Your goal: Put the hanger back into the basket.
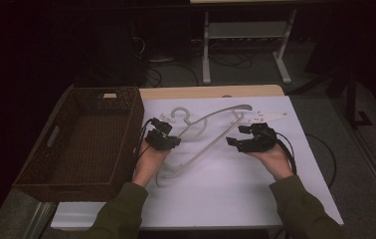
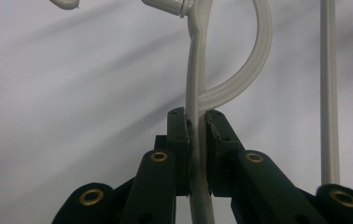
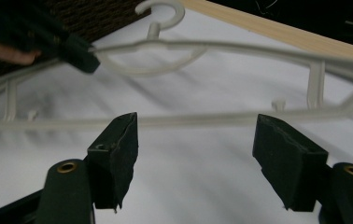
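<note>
A white plastic hanger point(image 1: 211, 118) lies slantwise on the white table cover, its hook point(image 1: 180, 113) toward the basket. My left gripper point(image 1: 168, 140) is shut on the hanger's upper arm just below the hook. In the left gripper view the pads point(image 2: 217, 135) of that gripper point(image 2: 195, 119) squeeze the thin arm point(image 2: 194, 84) between them. My right gripper point(image 1: 236, 135) stands open beside the hanger's straight lower bar. In the right gripper view the bar point(image 3: 188, 121) runs just beyond the spread jaws of this gripper point(image 3: 198, 140), which hold nothing. The left gripper point(image 3: 74, 49) shows at that view's upper left.
A brown wicker basket point(image 1: 132, 130) stands along the table's left side, close to my left hand. A flat white piece point(image 1: 268, 117) lies past the right gripper. The wooden table edge point(image 1: 211, 92) runs at the back, with a desk frame and cables on the floor beyond it.
</note>
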A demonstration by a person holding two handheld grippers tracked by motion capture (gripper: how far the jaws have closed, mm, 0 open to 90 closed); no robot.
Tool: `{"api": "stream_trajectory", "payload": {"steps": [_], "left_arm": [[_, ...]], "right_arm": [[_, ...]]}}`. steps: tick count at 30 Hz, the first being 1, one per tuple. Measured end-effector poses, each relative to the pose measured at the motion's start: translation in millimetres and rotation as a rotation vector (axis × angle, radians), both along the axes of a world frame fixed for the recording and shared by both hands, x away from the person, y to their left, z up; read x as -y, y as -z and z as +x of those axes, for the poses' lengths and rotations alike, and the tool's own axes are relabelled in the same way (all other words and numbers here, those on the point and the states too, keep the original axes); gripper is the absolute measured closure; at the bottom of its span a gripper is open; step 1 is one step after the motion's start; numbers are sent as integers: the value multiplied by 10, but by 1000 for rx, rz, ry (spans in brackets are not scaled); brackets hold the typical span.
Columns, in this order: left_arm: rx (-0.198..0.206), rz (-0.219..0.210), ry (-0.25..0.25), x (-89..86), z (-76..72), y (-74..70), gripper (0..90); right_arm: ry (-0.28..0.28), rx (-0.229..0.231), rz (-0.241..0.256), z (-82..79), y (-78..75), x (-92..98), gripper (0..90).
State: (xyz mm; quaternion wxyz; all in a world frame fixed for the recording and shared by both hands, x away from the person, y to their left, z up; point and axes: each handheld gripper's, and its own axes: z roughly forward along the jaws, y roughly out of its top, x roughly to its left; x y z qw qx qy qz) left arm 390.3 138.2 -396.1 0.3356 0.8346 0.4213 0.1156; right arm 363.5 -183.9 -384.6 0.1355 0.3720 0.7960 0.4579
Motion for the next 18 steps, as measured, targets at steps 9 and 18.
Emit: {"api": "stream_trajectory", "payload": {"steps": [9,18], "left_arm": [[21,4,9,-59,-53,-362,822],[36,2,10,-264,-94,-760,822]], "right_arm": [[0,27,4,-380,10,265,188],[37,63,31,-636,10,408,0]]}}
